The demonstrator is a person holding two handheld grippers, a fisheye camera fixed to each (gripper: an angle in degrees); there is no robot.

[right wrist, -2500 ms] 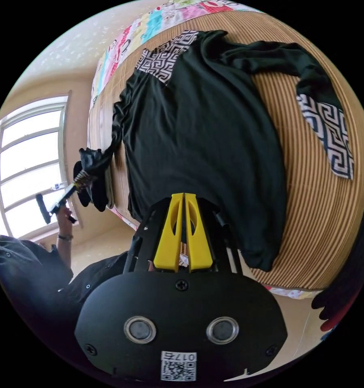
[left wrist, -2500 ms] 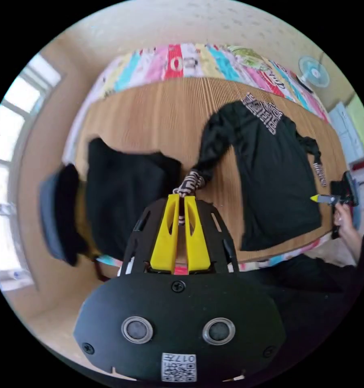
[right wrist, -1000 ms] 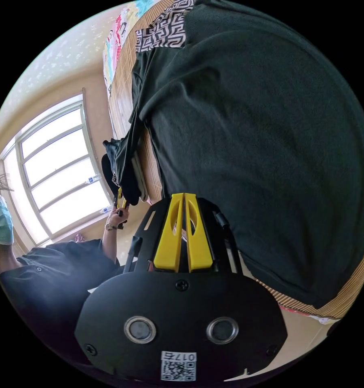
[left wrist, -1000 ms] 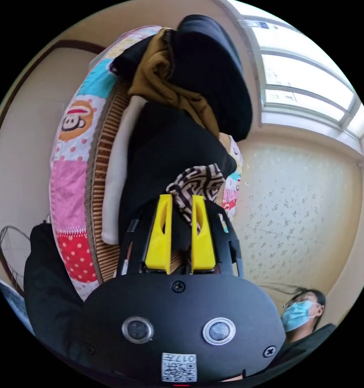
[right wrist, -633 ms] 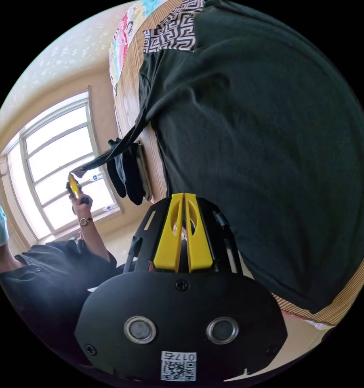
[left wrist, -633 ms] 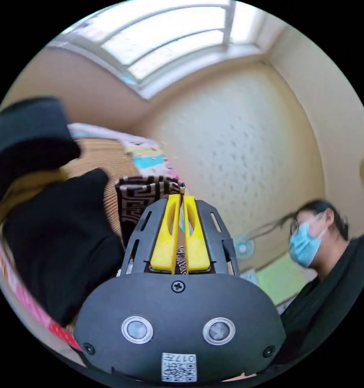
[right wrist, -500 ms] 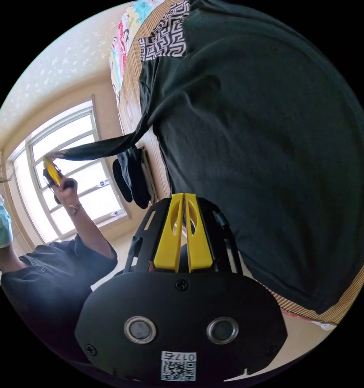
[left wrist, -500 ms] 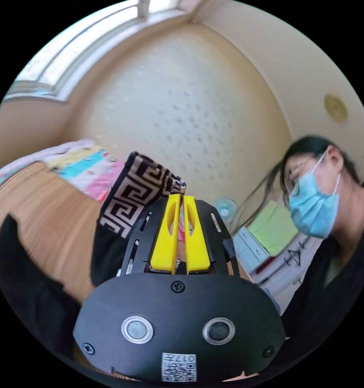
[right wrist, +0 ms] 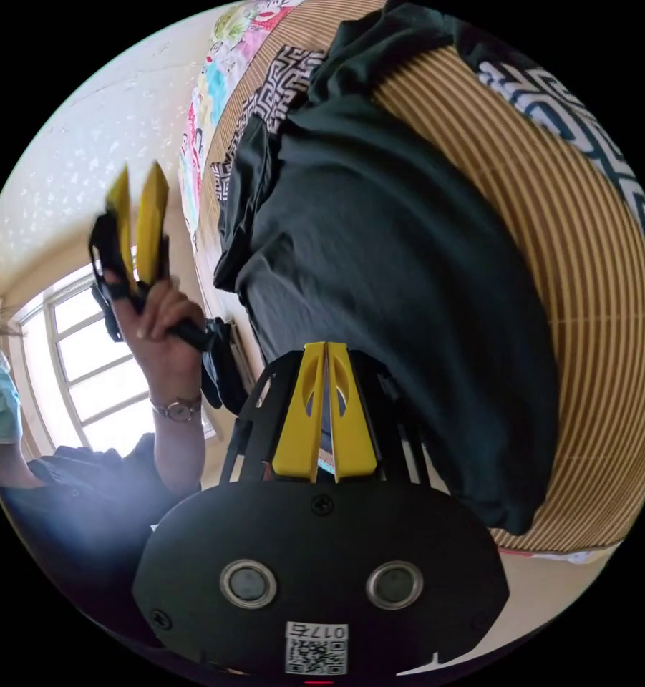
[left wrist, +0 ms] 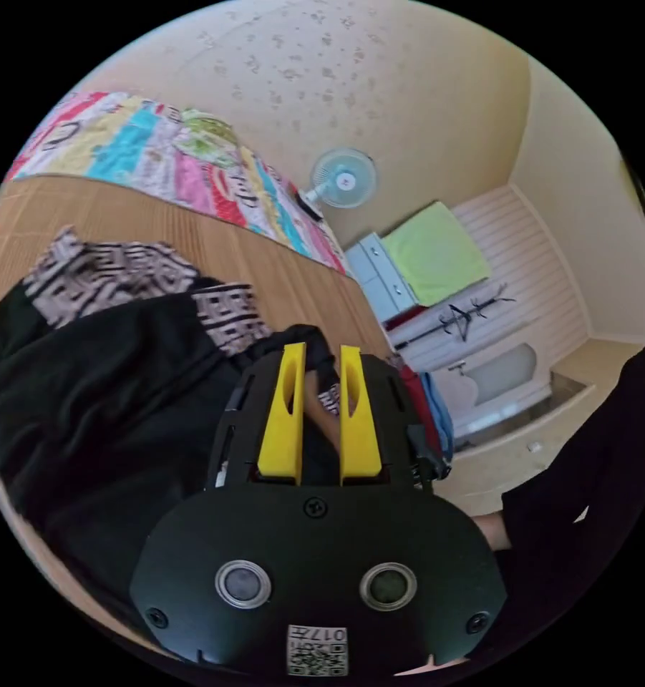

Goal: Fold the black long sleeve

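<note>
The black long sleeve [right wrist: 379,272] lies flat on the striped mat [right wrist: 608,343], with its patterned collar [right wrist: 283,86] at the far end. One sleeve is laid across the body, its patterned cuff [left wrist: 229,318] resting on the black cloth [left wrist: 107,401]. The other sleeve's cuff [right wrist: 573,122] lies out on the mat. My left gripper [left wrist: 313,351] is open just above the shirt; in the right gripper view it [right wrist: 137,193] is raised in a hand, with nothing in it. My right gripper [right wrist: 326,347] is shut over the hem; I cannot see cloth between its jaws.
A colourful quilt [left wrist: 157,150] edges the mat [left wrist: 286,272]. A pile of dark clothes [right wrist: 222,365] sits at the mat's window end. A fan [left wrist: 342,175] and drawers under a green cloth [left wrist: 429,250] stand by the wall. The person stands at the near edge.
My left gripper carried the sleeve cuff up from the mat's window end and over the shirt's body, then let go and opened. The right gripper stayed shut at the hem.
</note>
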